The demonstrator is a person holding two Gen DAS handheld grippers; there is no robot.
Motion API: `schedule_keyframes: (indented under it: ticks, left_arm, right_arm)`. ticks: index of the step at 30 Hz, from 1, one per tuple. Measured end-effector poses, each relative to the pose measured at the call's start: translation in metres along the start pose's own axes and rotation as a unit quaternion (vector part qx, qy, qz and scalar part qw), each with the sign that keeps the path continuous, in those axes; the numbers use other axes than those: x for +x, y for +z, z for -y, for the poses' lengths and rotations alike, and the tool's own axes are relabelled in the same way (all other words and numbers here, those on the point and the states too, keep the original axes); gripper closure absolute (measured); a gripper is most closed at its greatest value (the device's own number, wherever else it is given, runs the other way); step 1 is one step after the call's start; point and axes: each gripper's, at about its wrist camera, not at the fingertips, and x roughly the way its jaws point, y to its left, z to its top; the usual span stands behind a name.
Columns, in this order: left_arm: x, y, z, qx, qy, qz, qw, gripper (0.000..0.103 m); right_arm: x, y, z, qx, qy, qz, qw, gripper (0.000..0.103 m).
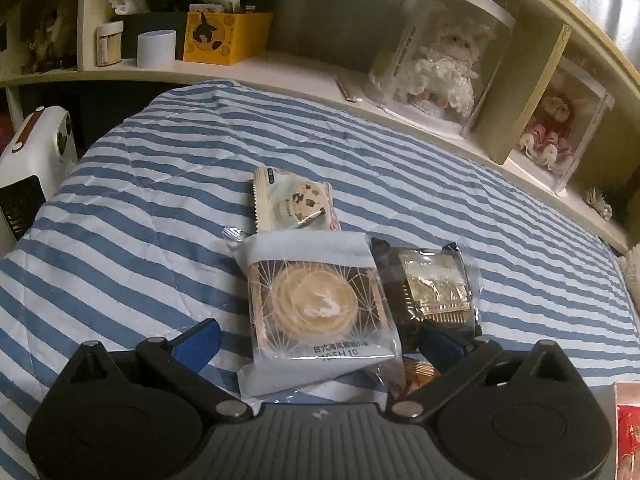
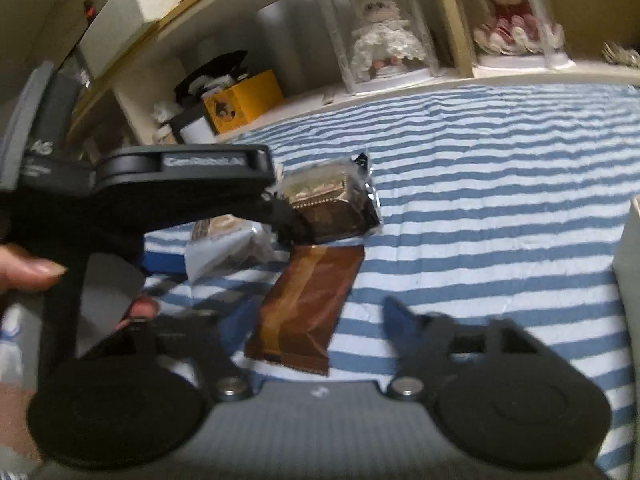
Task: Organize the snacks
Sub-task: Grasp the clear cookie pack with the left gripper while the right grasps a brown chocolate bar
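Yellow box [image 1: 226,38] of oddments on shelf [image 1: 280,72] behind snacks [image 1: 320,304].

Your left gripper [image 1: 320,340] sits low with its jaws spread wide, blue fingertips [image 1: 200,342] well apart. Your right gripper [image 2: 316,320] is likewise wide open, tilted downward, its picture blurred. In the right wrist view your left gripper crosses from the left edge, and your left hand [image 2: 28,270] wraps its handle, a thumb and one fingertip showing.
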Motion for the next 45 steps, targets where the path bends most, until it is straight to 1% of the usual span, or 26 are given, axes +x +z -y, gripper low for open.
schedule_keyframes:
  ticks: [1, 2, 3, 4, 5, 6, 9, 10, 12, 13, 14, 15, 16, 17, 19, 22, 24, 25, 27, 28, 29, 30, 33, 38, 42, 45]
  left_arm:
    - [-0.001, 0.0, -0.001, -0.003, -0.003, 0.001, 1.0, 0.0]
    - [-0.002, 0.0, -0.004, -0.006, -0.003, 0.004, 1.0, 0.0]
    - [-0.003, 0.0, -0.006, -0.009, 0.001, 0.007, 0.9999, 0.0]
    - [-0.004, 0.0, -0.007, -0.011, 0.008, 0.01, 0.9999, 0.0]
    - [-0.005, 0.0, -0.009, -0.011, 0.014, 0.013, 0.9998, 0.0]
    - [-0.005, 0.001, -0.01, -0.011, 0.013, 0.013, 0.9998, 0.0]
    - [-0.006, -0.001, -0.008, -0.005, 0.014, 0.013, 0.9998, 0.0]
    - [-0.006, -0.001, -0.008, -0.002, 0.016, 0.013, 0.9998, 0.0]
    - [-0.007, -0.001, -0.008, -0.002, 0.017, 0.013, 0.9998, 0.0]
    - [-0.006, -0.001, -0.008, -0.002, 0.018, 0.011, 0.9998, 0.0]
    - [-0.006, -0.001, -0.009, -0.001, 0.022, 0.009, 0.9997, 0.0]
    - [-0.006, 0.0, -0.009, 0.0, 0.024, 0.006, 0.9997, 0.0]
    - [-0.006, 0.001, -0.01, -0.001, 0.024, 0.003, 0.9997, 0.0]
    - [-0.006, 0.002, -0.01, 0.0, 0.027, 0.0, 0.9996, 0.0]
    - [-0.007, 0.003, -0.007, 0.009, 0.035, -0.002, 0.9994, 0.0]
    - [-0.007, 0.002, -0.001, 0.029, 0.044, 0.002, 0.9986, 0.001]
    - [-0.007, 0.001, -0.001, 0.027, 0.032, 0.002, 0.9991, 0.01]
    - [-0.007, 0.001, -0.002, 0.021, 0.024, 0.001, 0.9995, 0.012]
    - [-0.008, 0.001, -0.002, 0.021, 0.013, 0.002, 0.9997, 0.021]
    - [-0.01, 0.001, -0.002, 0.023, 0.006, 0.001, 0.9997, 0.024]
    - [-0.011, 0.001, -0.001, 0.023, 0.002, -0.001, 0.9997, 0.031]
    - [-0.012, 0.001, -0.001, 0.022, -0.004, -0.004, 0.9997, 0.035]
    - [-0.02, -0.001, -0.003, 0.022, -0.011, -0.014, 0.9996, 0.038]
    - [-0.037, -0.006, -0.007, 0.035, -0.012, -0.035, 0.9987, 0.038]
    - [-0.053, -0.018, -0.006, 0.066, -0.011, -0.064, 0.9957, 0.038]
    - [-0.066, -0.032, -0.006, 0.104, -0.009, -0.092, 0.9903, 0.038]
  right_arm:
    - [-0.001, 0.001, 0.0, -0.01, 0.007, -0.006, 1.0, 0.05]
    - [-0.003, 0.003, -0.001, -0.02, 0.016, -0.015, 1.0, 0.063]
    - [-0.006, 0.004, -0.002, -0.029, 0.018, -0.024, 0.999, 0.068]
    - [-0.009, 0.006, -0.002, -0.039, 0.012, -0.032, 0.999, 0.074]
    - [-0.012, 0.008, -0.002, -0.049, 0.004, -0.04, 0.998, 0.084]
    - [-0.015, 0.011, -0.001, -0.054, -0.001, -0.046, 0.998, 0.088]
    - [-0.024, 0.016, 0.006, -0.058, -0.033, -0.05, 0.997, 0.092]
    - [-0.027, 0.017, 0.009, -0.053, -0.036, -0.044, 0.997, 0.092]
    - [-0.032, 0.019, 0.015, -0.019, -0.016, -0.026, 0.999, 0.088]
    - [-0.031, 0.02, 0.017, -0.005, -0.005, -0.024, 1.0, 0.084]
    - [-0.03, 0.02, 0.015, 0.003, 0.007, -0.024, 1.0, 0.072]
    - [-0.027, 0.019, 0.012, 0.002, 0.009, -0.023, 1.0, 0.065]
    - [-0.025, 0.017, 0.007, -0.004, 0.005, -0.019, 1.0, 0.051]
    - [-0.021, 0.016, 0.001, -0.01, 0.002, -0.014, 1.0, 0.04]
    - [-0.012, 0.012, -0.009, -0.019, 0.002, -0.012, 1.0, 0.032]
    - [0.003, 0.006, -0.022, -0.035, 0.002, -0.024, 0.999, 0.031]
    - [0.009, 0.001, -0.026, -0.047, -0.01, -0.022, 0.999, 0.031]
    - [0.01, -0.001, -0.027, -0.053, -0.014, -0.018, 0.998, 0.032]
    - [0.01, 0.001, -0.026, -0.065, -0.024, -0.018, 0.997, 0.043]
    - [0.009, 0.002, -0.023, -0.071, -0.021, -0.022, 0.997, 0.049]
    - [0.006, 0.003, -0.021, -0.071, -0.019, -0.027, 0.997, 0.05]
    - [0.002, 0.004, -0.017, -0.067, -0.016, -0.031, 0.997, 0.051]
    - [-0.005, 0.007, -0.009, -0.065, -0.002, -0.051, 0.997, 0.052]
    - [-0.022, 0.009, 0.0, -0.076, 0.02, -0.077, 0.994, 0.053]
    - [-0.036, 0.01, 0.004, -0.09, 0.028, -0.089, 0.991, 0.053]
    - [-0.049, 0.009, 0.01, -0.101, 0.042, -0.107, 0.988, 0.053]
